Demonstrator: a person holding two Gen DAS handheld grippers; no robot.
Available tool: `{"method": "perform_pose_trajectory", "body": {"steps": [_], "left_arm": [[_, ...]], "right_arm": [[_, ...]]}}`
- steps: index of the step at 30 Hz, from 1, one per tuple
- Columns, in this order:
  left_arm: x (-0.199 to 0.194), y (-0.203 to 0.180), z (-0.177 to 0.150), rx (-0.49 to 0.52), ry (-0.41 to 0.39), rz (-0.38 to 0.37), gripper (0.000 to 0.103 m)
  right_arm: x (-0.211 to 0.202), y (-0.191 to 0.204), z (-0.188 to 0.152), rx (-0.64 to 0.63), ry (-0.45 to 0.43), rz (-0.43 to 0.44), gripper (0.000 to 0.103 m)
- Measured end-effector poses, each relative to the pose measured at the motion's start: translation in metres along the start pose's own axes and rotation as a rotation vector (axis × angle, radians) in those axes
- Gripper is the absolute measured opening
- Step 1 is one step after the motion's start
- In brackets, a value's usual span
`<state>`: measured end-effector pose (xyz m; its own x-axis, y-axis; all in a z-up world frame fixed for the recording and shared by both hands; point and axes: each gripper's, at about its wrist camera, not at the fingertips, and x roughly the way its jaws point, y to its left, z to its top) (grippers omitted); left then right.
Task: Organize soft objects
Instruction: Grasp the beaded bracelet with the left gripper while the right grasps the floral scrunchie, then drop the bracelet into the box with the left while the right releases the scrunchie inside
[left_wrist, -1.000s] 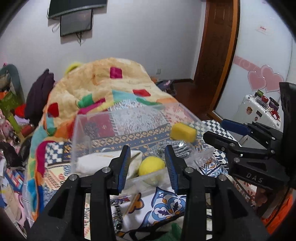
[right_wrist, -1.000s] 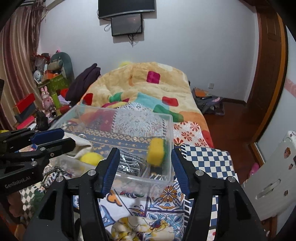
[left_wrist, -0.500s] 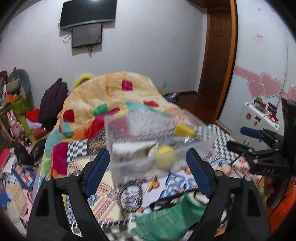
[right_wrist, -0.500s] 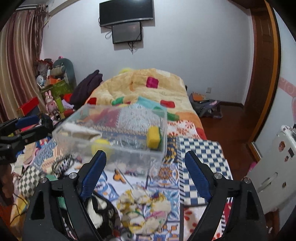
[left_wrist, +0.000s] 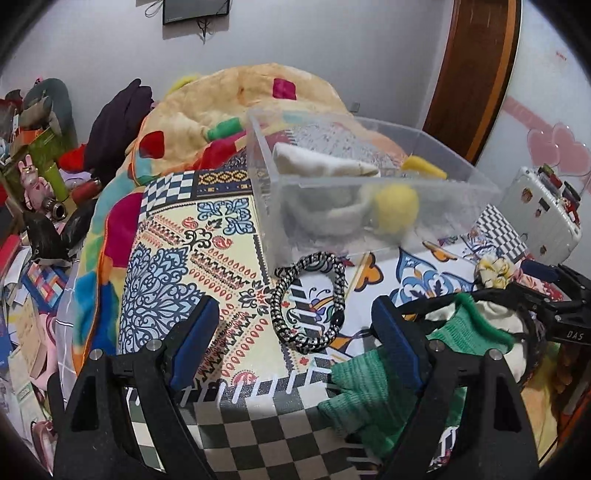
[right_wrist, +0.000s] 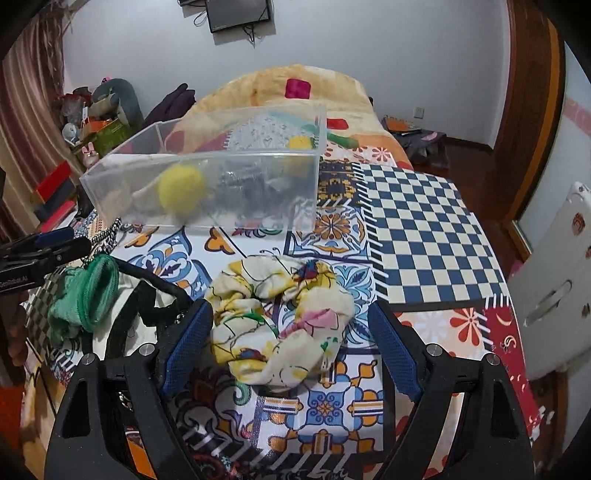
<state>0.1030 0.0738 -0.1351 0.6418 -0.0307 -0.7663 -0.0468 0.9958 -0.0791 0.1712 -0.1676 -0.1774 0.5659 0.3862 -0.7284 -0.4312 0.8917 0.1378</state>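
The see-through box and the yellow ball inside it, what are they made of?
The box looks like clear hard plastic: straight, stiff walls with a slightly cloudy sheen, and its contents show through. The yellow ball looks like fuzzy felt or wool, matte with a soft blurry edge, though the cloudy wall makes that uncertain.

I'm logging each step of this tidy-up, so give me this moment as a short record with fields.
surface: patterned bedspread
container: clear plastic bin
in bin: yellow ball, yellow sponge, white cloth
outside bin: braided hair tie, green knit piece, floral scrunchie
left gripper: open, above the hair tie
right gripper: open, around the scrunchie
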Motion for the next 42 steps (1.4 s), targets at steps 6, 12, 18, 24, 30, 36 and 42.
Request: {"method": "perform_pose_trajectory", "body": {"steps": [6,12,18,24,30,36,42], "left_arm": [[0.016,-0.007,0.003,0.025,0.042,0.016,0.084],[0.025,-0.006,0.007,0.020,0.057,0.029,0.068],[0.025,-0.010,0.005,0.048,0.029,0.071,0.037],[0.020,-0.021,0.000,0.101,0.024,0.049,0.014],[0.000,-0.021,0.001,0.074,-0.025,0.017,0.012],[-0.034,-0.020,0.014,0.041,-0.125,-0.021,0.012],[-0.066,-0.025,0.034,0.034,-0.245,-0.035,0.012]], "right_arm": [[0.008,0.003,-0.003,-0.021,0.037,0.013,0.059],[0.007,0.001,-0.006,-0.013,0.028,0.006,0.039],[0.003,-0.004,-0.006,0.008,0.011,-0.003,0.021],[-0.005,-0.001,-0.002,0.017,-0.027,0.014,0.017],[-0.032,0.009,0.013,0.006,-0.114,0.033,0.018],[-0.049,0.023,0.037,-0.028,-0.200,0.052,0.018],[-0.048,0.037,0.061,-0.060,-0.256,0.066,0.018]]}}
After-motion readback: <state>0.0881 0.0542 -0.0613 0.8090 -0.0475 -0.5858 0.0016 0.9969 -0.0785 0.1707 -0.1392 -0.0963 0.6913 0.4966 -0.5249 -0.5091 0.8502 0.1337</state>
